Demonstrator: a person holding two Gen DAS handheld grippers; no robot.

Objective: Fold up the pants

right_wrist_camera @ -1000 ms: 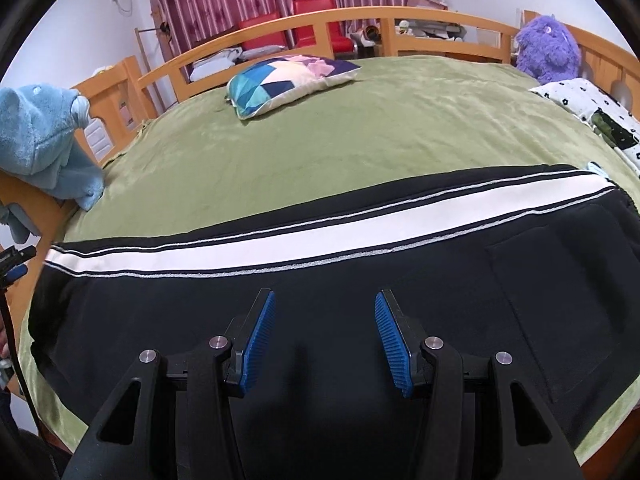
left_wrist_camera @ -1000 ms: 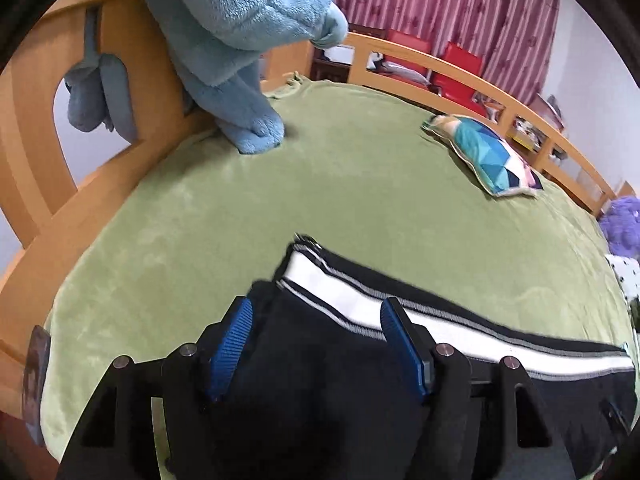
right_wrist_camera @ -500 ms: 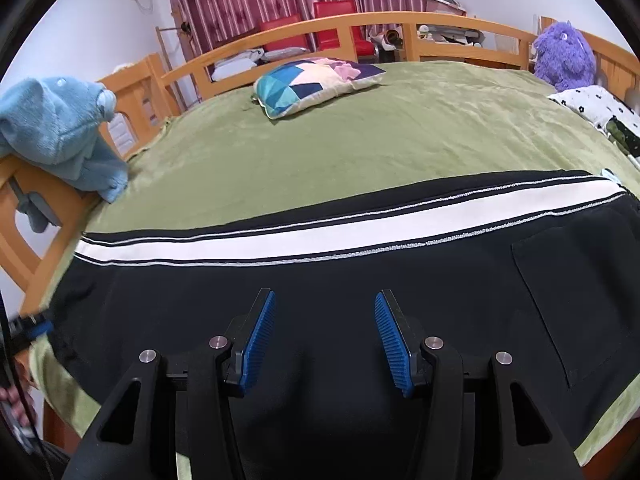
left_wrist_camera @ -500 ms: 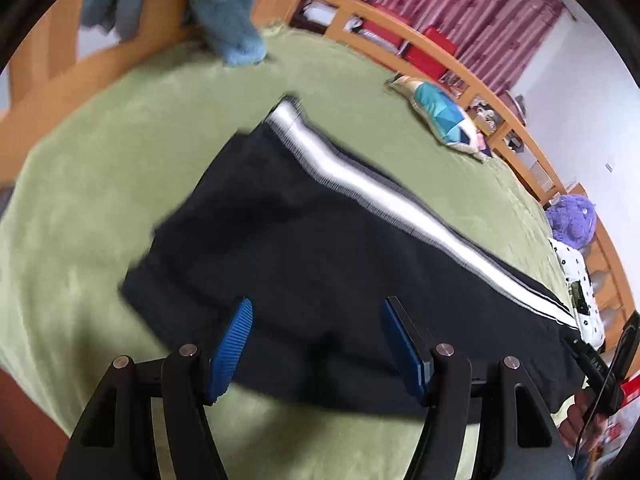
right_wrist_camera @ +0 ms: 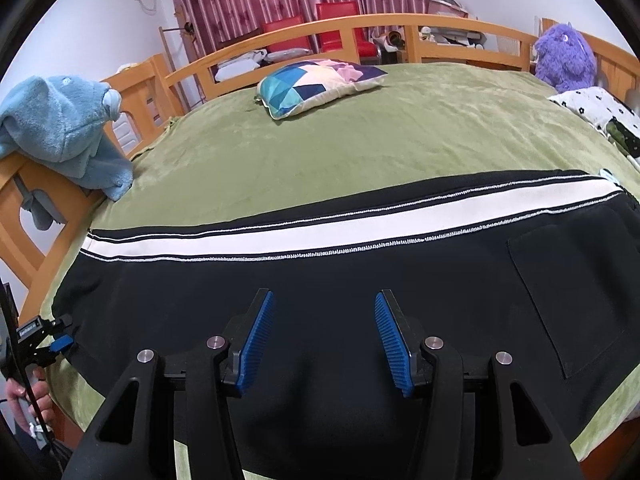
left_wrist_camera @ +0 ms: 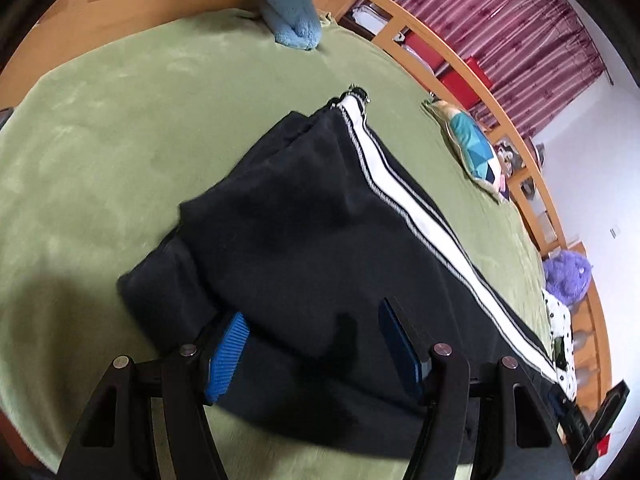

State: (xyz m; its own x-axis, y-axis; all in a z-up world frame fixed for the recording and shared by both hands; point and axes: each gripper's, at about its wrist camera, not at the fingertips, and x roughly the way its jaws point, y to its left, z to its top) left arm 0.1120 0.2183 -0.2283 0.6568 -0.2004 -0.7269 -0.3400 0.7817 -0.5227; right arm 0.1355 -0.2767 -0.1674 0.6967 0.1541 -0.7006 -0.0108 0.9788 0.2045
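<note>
The left gripper (left_wrist_camera: 316, 344) tilts down over the hem end of the black track pants (left_wrist_camera: 304, 240), jaws spread, nothing pinched. The right gripper (right_wrist_camera: 324, 336), also gaping, hovers above the pants, which lie flat on the green blanket (right_wrist_camera: 360, 128).

Black angular gripper (right_wrist_camera: 324, 336) frames with silver screws; ribbed blue pads (right_wrist_camera: 258, 340) inside each finger. At 8 o'clock, small white-lettered label on left gripper (right_wrist_camera: 48, 338).

Both grippers, L (left_wrist_camera: 316, 344) & R (right_wrist_camera: 324, 336), angled down, jaws apart, nothing clamped.
</note>
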